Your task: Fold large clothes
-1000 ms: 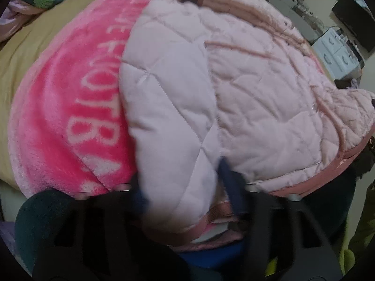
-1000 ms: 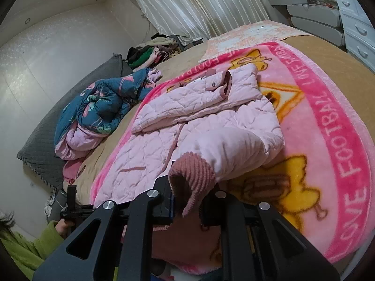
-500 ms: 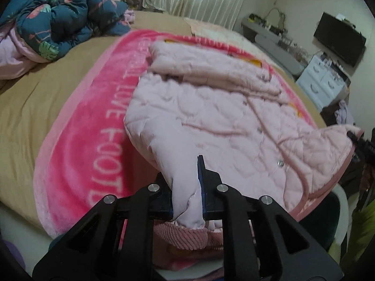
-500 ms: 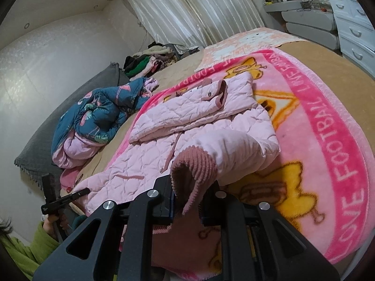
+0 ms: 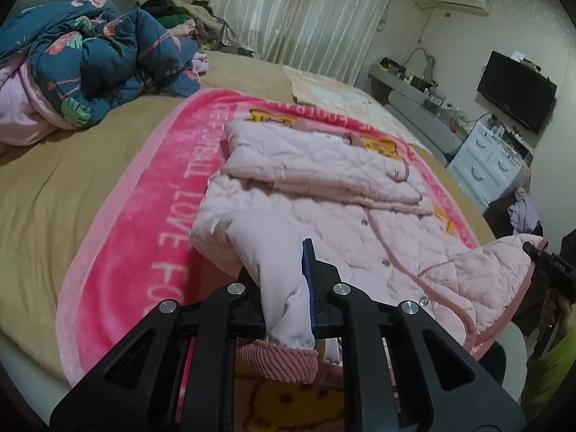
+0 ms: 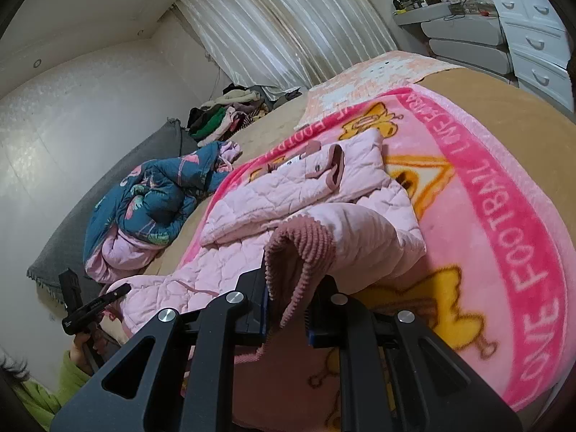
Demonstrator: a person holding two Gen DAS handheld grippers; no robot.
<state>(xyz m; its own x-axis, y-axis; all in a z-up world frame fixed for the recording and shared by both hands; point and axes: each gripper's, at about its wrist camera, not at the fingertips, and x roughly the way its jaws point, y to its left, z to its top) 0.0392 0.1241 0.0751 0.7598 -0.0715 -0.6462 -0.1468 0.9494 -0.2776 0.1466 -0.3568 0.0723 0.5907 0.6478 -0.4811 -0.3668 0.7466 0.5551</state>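
A pale pink quilted jacket [image 5: 324, 201] lies on a bright pink blanket [image 5: 144, 223] on the bed, its far part folded over. My left gripper [image 5: 284, 302] is shut on one sleeve end, whose ribbed cuff [image 5: 277, 360] hangs below the fingers. My right gripper [image 6: 288, 309] is shut on the other sleeve at its ribbed dusty-pink cuff [image 6: 298, 252]. The jacket [image 6: 288, 194] also shows in the right wrist view. Each gripper shows at the edge of the other view, the right one [image 5: 550, 266] and the left one [image 6: 90, 306], both at the jacket's near hem.
A crumpled blue floral quilt [image 5: 90, 57] lies at the head of the bed. A pile of clothes [image 6: 223, 115] sits by the curtain. White drawers [image 6: 532, 28] and a TV [image 5: 514, 90] stand to the right. A person's green sleeve [image 6: 43, 396] is at the lower left.
My left gripper has lifted and drawn back with the sleeve, so the view opened from close on the jacket to the whole bed. My right gripper has stayed shut on the cuff, nearly still.
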